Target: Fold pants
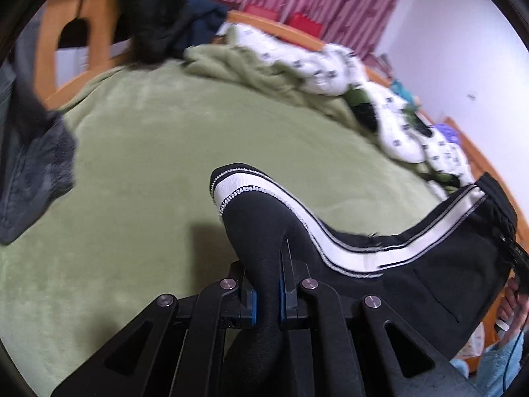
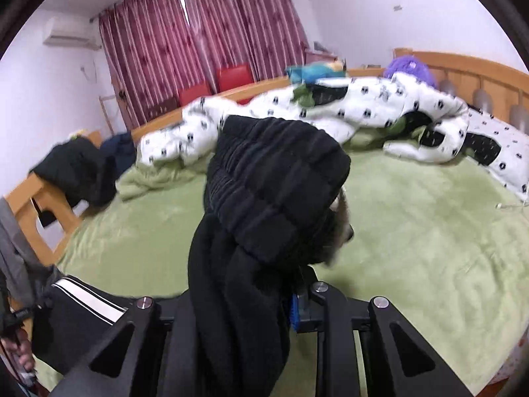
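One black, white-striped pants (image 1: pixel 413 258) bunch.

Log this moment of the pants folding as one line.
task: fold pants | left tool: shut on black pants | right tool: shut on ribbed waistband | pants lifted over green blanket

Bedroom around me: wooden bed (image 2: pixel 463 66) under a green blanket (image 2: pixel 429 231), white patterned quilt (image 2: pixel 363 106) heaped along its far side. Red curtains (image 2: pixel 198 33) drawn, white walls (image 2: pixel 380 6), air conditioner (image 2: pixel 71 31) high beside the curtains.
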Demonstrator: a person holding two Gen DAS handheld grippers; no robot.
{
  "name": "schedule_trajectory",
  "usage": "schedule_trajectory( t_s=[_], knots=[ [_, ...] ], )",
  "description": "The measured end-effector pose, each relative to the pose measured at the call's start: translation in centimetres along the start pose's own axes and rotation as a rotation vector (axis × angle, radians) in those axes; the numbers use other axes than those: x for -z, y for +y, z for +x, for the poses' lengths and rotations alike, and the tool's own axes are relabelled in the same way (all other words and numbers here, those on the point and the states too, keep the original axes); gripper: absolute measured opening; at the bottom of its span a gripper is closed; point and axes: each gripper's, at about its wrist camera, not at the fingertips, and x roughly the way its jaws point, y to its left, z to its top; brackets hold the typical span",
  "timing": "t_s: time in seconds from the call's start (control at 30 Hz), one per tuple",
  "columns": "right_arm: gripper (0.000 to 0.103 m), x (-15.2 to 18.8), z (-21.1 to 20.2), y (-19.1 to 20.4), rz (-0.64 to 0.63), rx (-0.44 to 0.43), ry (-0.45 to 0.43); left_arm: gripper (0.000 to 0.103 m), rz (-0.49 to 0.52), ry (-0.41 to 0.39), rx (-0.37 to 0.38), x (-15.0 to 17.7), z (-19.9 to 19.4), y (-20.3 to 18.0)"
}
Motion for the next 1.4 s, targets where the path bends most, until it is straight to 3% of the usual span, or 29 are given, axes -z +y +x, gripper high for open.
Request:
schedule_trajectory(
  t_s=[0.2,0.3,0.43,0.53,0.73,0.93,1.03,1.27,1.3,1.33,1.37,1.4],
  knots=[
    [0.025,4.9,5.2,-7.4,0.075,0.169,0.177,0.013,-0.073,0.072,-0.032,3.0,3.4,4.5],
    [0.036,8.5,7.4,-11.4,0.159,0.184,0.296,0.027,-0.079,0.086,-0.056,4.0,4.0,5.0],
    [0.054,10.7,6.6,-11.1,0.132,0.237,0.301,0.039,-0.071,0.101,-0.137,4.9,3.5,5.2],
    [0.056,11.9,4.8,-10.0,0.069,0.271,0.313,0.05,-0.113,0.104,-0.121,6.3,2.1,5.9],
    [0.056,13.0,1.7,-7.9,0.016,0.273,0.307,0.058,-0.21,0.11,-0.049,10.2,-0.2,7.7],
    [0.056,13.5,0.8,-6.7,0.042,0.243,0.309,0.061,-0.296,0.104,0.043,12.8,-1.7,8.6],
    [0.056,13.4,0.5,-5.8,0.056,0.218,0.305,0.061,-0.293,0.103,0.076,13.9,-2.0,8.3],
    [0.056,12.9,0.4,-3.9,0.059,0.175,0.285,0.064,-0.346,0.064,0.09,14.1,-1.5,7.9],
    [0.056,12.9,0.4,-3.7,0.058,0.166,0.282,0.061,-0.34,0.066,0.082,14.0,-1.5,7.6],
    [0.056,12.9,0.4,-3.5,0.058,0.158,0.281,0.05,-0.34,0.065,0.072,14.0,-1.5,7.2],
    [0.056,13.0,0.3,-3.4,0.056,0.152,0.282,0.045,-0.349,0.066,0.07,14.0,-1.5,7.1],
    [0.056,13.0,0.3,-3.3,0.054,0.148,0.281,0.031,-0.361,0.065,0.07,14.0,-1.5,7.0]
  ],
)
